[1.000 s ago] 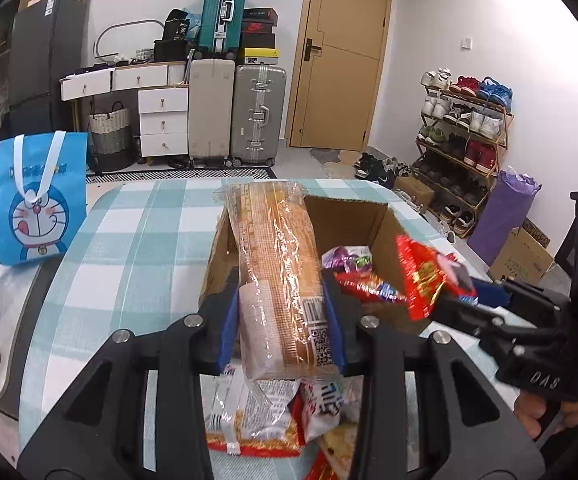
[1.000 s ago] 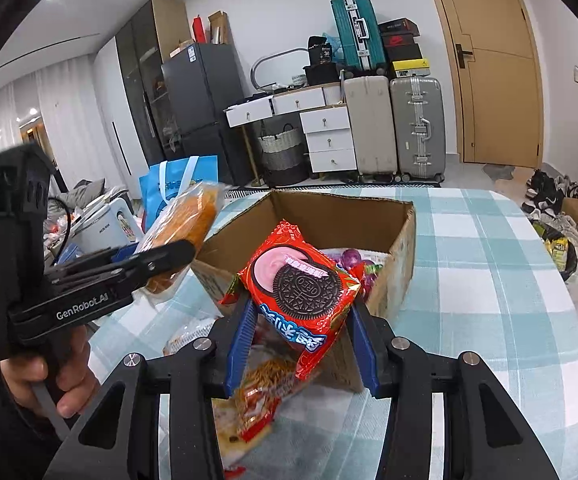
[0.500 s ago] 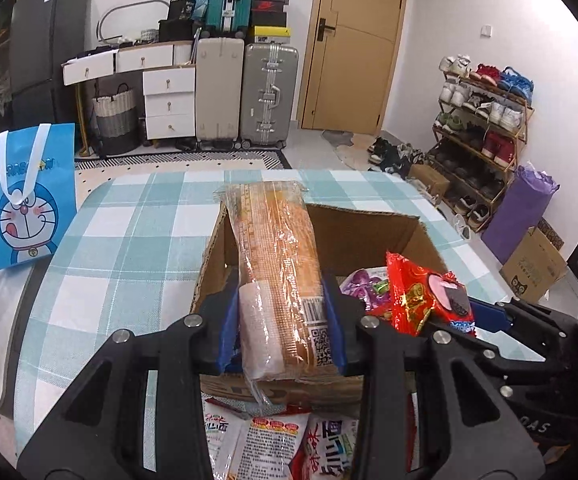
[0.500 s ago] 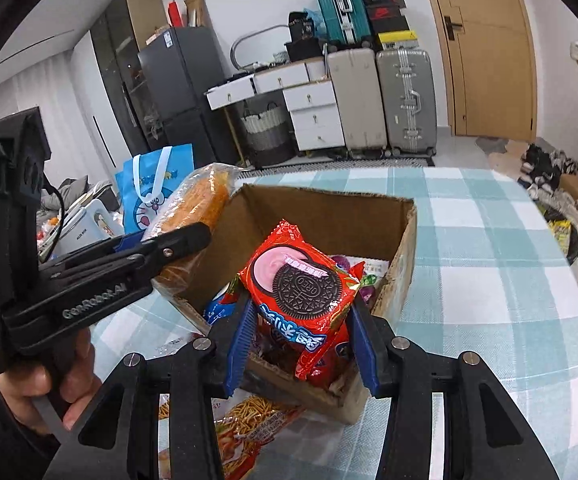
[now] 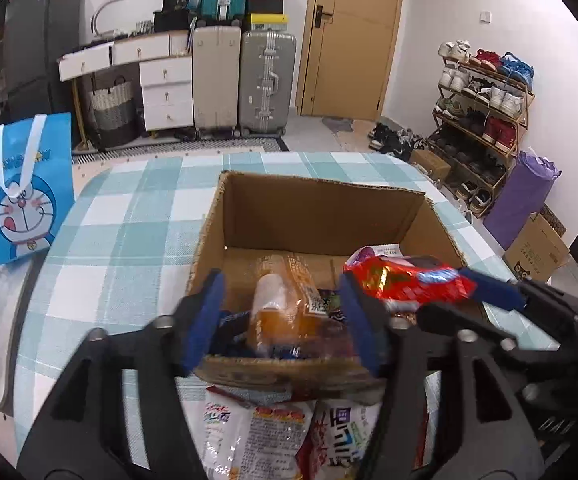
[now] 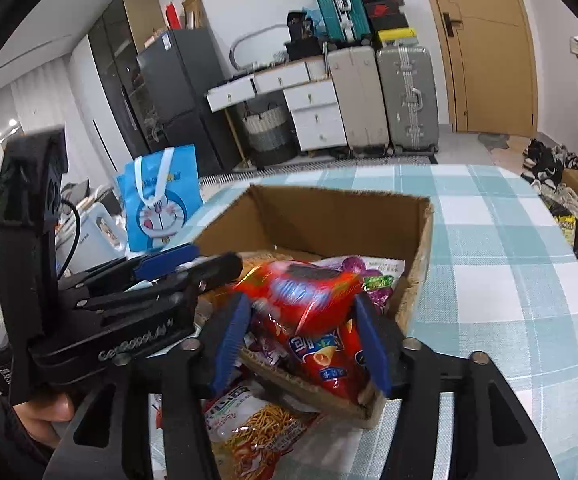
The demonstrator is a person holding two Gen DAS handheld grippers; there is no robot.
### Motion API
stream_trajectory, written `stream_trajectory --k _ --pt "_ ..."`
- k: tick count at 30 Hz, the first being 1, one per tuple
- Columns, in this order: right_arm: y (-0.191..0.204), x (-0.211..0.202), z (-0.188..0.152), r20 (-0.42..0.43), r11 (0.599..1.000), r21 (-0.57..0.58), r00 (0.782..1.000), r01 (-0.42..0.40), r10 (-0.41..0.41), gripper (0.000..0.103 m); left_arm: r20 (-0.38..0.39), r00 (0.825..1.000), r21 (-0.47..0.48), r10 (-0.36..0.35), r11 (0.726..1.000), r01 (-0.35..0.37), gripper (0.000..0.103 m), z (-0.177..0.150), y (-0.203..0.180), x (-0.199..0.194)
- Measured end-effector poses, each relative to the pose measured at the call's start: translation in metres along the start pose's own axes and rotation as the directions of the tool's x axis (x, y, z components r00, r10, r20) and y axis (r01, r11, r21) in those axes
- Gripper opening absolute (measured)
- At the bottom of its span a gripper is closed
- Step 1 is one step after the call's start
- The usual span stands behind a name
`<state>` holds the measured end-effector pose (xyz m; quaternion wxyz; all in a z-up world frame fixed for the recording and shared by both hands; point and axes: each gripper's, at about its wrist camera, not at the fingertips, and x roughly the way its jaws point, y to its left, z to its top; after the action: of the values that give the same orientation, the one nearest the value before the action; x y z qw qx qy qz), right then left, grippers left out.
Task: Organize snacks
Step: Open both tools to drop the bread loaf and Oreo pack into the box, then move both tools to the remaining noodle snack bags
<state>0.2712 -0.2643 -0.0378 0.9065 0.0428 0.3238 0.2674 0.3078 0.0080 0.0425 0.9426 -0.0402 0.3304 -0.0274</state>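
An open cardboard box (image 5: 321, 208) stands on the checked table and holds several snack packs. My left gripper (image 5: 281, 312) is open over the box's near edge. The long orange biscuit pack (image 5: 285, 304) is loose between its fingers, blurred, dropping into the box. My right gripper (image 6: 301, 332) is open over the box's near right corner (image 6: 421, 240). The red Oreo pack (image 6: 301, 292) lies tilted and blurred between its fingers, above other red packs (image 6: 329, 364). It also shows in the left wrist view (image 5: 405, 280).
Loose snack packs lie on the table in front of the box (image 5: 265, 436), among them a noodle snack bag (image 6: 257, 432). A blue Doraemon bag (image 5: 21, 188) stands at the table's left edge. Suitcases, drawers and a shoe rack stand beyond the table.
Both grippers have opened over the box. The biscuit pack has left the left fingers and dropped into the box. The Oreo pack has tipped flat and is falling from the right fingers.
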Motion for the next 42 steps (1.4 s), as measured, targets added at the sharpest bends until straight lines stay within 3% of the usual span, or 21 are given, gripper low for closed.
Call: stream_trajectory --k 1,3,4,6,9,14,20,42 --pt "-0.002 -0.006 -0.001 0.018 1.0 0.015 1.0 -0.02 0.019 0.074 0.026 1.0 0.005 0.002 1.0 -0.002 0.081 -0.003 0.001 -0.007" --pt "-0.002 -0.011 -0.004 0.013 0.999 0.03 1.0 -0.022 0.022 0.092 0.06 0.998 0.005 -0.004 1.0 0.003 0.086 -0.009 0.004 -0.02" --pt "-0.001 -0.013 -0.006 0.002 1.0 0.024 1.0 -0.008 0.008 0.097 0.064 0.998 0.005 -0.01 1.0 0.009 0.087 -0.012 0.005 -0.025" --pt "0.002 -0.018 -0.011 -0.003 1.0 -0.001 1.0 -0.005 0.005 0.101 0.062 0.998 0.005 -0.02 1.0 0.02 0.089 -0.02 0.008 -0.035" --pt "0.008 -0.029 -0.023 -0.001 0.999 -0.047 1.0 0.007 -0.007 0.102 0.067 0.998 -0.001 -0.006 1.0 0.006 0.103 -0.034 0.012 -0.051" --pt "0.008 -0.034 -0.04 -0.064 0.997 -0.04 0.996 0.064 -0.066 0.102 0.075 0.997 -0.013 -0.014 1.0 0.015 0.103 -0.061 0.022 -0.075" --pt "0.008 -0.036 -0.055 -0.107 0.998 -0.025 0.993 0.053 -0.055 0.102 0.07 0.997 0.002 0.015 1.0 -0.015 0.103 -0.087 0.026 -0.09" --pt "0.021 -0.004 -0.082 -0.227 0.997 -0.045 0.971 0.066 -0.075 0.102 -0.057 0.996 -0.019 0.071 0.997 -0.072 0.103 -0.114 0.042 -0.058"
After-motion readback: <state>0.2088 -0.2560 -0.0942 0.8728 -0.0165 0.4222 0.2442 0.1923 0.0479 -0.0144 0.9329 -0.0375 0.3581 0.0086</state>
